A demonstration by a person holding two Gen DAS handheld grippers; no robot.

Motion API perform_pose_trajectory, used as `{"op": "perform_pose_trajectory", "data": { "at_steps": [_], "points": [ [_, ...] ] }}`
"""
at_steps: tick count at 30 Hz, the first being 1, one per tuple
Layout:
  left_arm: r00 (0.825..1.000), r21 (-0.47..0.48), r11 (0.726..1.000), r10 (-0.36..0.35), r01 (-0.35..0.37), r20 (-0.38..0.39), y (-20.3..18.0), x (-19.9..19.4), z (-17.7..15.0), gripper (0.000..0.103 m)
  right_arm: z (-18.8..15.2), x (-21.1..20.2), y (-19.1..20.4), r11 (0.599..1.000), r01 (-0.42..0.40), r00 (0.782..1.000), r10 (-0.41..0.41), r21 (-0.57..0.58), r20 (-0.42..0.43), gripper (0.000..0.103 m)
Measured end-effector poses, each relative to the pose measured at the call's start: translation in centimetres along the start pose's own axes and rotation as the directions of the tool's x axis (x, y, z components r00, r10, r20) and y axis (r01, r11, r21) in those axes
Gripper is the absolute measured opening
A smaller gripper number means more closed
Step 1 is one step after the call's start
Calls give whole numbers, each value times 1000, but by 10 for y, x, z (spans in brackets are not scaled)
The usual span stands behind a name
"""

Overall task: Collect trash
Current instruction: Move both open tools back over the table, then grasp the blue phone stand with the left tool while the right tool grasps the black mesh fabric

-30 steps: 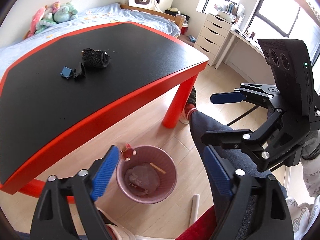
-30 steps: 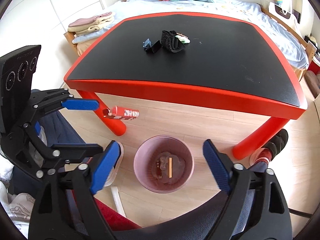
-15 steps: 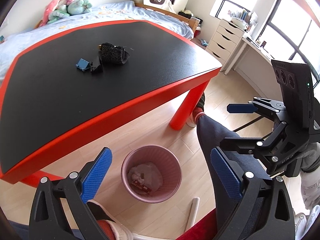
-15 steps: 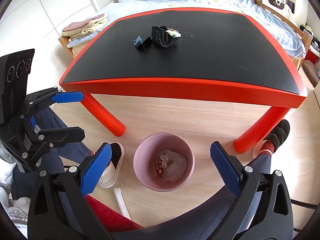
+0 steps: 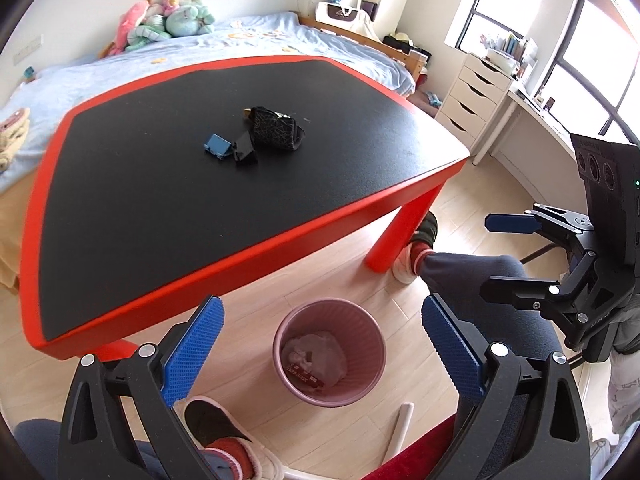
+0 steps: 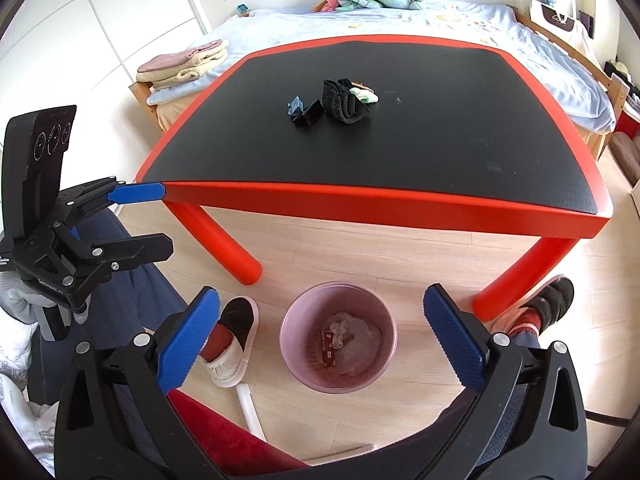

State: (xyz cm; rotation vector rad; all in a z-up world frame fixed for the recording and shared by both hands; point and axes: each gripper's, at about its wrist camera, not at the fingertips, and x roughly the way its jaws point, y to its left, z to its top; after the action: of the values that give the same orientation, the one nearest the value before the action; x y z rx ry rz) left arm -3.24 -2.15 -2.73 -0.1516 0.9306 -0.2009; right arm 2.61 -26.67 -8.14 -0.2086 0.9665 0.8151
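Sitting on the wooden floor just before the bench [image 6: 400,204], the pink bin [image 6: 338,342] holds crumpled paper and a red wrapper [image 6: 325,344]. Both tongs hang above it with nothing between their pads: the left tongs [image 5: 320,356] are wide apart, and the right tongs [image 6: 320,344] are opening. On the bench lie a blue clip [image 5: 218,146], a black clip [image 5: 245,153] and a black pouch [image 5: 276,133]. Only the right view shows folded towels [image 6: 188,64] on the bed; only the left shows white drawers [image 5: 472,96].

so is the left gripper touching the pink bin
Apart: the right wrist view shows the left gripper off beside the table corner, bare floor separating it from the pink bin.
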Motion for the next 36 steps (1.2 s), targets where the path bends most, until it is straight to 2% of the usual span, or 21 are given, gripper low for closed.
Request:
{"op": "perform_pose_trajectory", "data": {
  "at_steps": [11, 17, 25, 36],
  "points": [
    [997, -12, 999, 46, -45, 66, 24, -25, 41, 95, 50, -15, 12, 997, -15, 999, 18, -70, 43, 100],
    [996, 8, 998, 60, -61, 62, 37, -21, 66, 95, 86, -10, 9, 994, -6, 999, 12, -112, 52, 100],
    [997, 67, 995, 72, -73, 25, 60, 7, 94, 95, 130, 24, -2, 984, -8, 1000, 10, -180, 12, 100],
    [997, 153, 988, 46, -37, -54, 92, 64, 129, 95, 172, 88, -18, 976, -29, 998, 17, -214, -58, 100]
  ]
}}
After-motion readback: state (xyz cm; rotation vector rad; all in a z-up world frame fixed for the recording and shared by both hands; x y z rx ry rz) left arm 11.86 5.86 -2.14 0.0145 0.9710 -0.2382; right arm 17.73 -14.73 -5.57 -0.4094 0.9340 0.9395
